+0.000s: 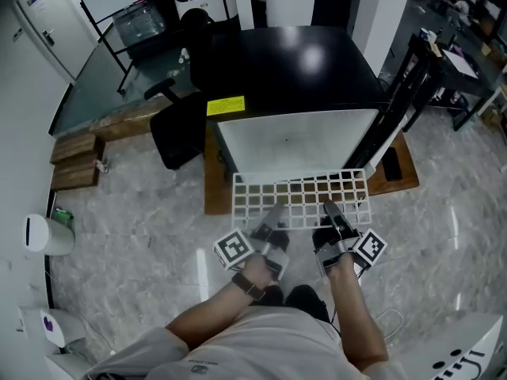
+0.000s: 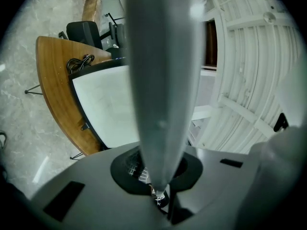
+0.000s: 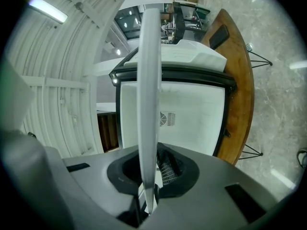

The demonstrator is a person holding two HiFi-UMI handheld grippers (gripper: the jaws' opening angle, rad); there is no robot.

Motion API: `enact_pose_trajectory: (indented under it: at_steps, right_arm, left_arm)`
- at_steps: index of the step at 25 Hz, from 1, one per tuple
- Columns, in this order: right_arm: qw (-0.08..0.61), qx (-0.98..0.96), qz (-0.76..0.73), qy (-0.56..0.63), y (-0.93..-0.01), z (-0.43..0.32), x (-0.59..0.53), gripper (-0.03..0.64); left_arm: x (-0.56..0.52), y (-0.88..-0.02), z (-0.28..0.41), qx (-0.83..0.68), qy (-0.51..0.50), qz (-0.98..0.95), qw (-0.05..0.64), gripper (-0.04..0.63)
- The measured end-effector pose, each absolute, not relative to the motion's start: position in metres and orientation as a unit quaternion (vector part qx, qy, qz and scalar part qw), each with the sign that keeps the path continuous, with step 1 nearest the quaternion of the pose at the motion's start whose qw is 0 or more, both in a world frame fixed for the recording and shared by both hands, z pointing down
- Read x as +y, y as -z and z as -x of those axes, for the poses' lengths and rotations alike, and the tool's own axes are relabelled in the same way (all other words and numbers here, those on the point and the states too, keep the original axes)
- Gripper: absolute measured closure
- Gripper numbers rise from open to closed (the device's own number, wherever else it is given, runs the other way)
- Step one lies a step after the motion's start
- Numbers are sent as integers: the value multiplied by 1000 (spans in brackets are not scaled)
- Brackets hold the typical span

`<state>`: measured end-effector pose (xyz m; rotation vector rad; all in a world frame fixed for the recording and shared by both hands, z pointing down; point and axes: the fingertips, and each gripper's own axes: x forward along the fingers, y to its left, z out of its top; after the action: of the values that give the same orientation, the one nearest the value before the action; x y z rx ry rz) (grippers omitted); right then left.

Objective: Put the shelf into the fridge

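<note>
A white wire-grid shelf is held level in front of a small black fridge. Its far edge sits at the mouth of the fridge's white inside. My left gripper is shut on the shelf's near edge left of centre. My right gripper is shut on it right of centre. In the left gripper view the shelf runs edge-on out of the gripper toward the white fridge cavity. The right gripper view shows the same: the shelf leaves the gripper toward the fridge's back wall.
The fridge stands on a low wooden platform, where a flat black object lies at the right. A black office chair is close on the left, a black frame on the right. Wooden blocks and a white bin lie far left.
</note>
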<state>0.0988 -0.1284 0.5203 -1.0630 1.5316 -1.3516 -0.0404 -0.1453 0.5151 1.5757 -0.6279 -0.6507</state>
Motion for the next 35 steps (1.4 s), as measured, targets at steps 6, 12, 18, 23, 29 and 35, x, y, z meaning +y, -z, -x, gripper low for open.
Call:
enact_pose_trajectory:
  at_steps: [6, 12, 18, 23, 29, 35]
  right_arm:
    - [398, 607, 424, 541, -527, -111, -147, 571]
    - [385, 614, 411, 553, -532, -121, -173, 571]
    - [374, 622, 399, 560, -540, -121, -202, 571]
    - [372, 626, 392, 563, -548, -125, -207, 571]
    - [365, 633, 380, 566, -559, -110, -216, 572]
    - [366, 629, 385, 568, -559, -111, -218, 571]
  left_arm:
    - [-164, -525, 30, -280, 271, -683, 618, 568]
    - [-186, -520, 16, -271, 305, -673, 617, 568]
    - [-212, -526, 15, -278, 321, -663, 616, 568]
    - [-218, -536, 12, -287, 321, -664, 612, 568]
    - [-222, -547, 26, -296, 326, -653, 617, 568]
    - [-223, -550, 25, -295, 322, -652, 619, 568]
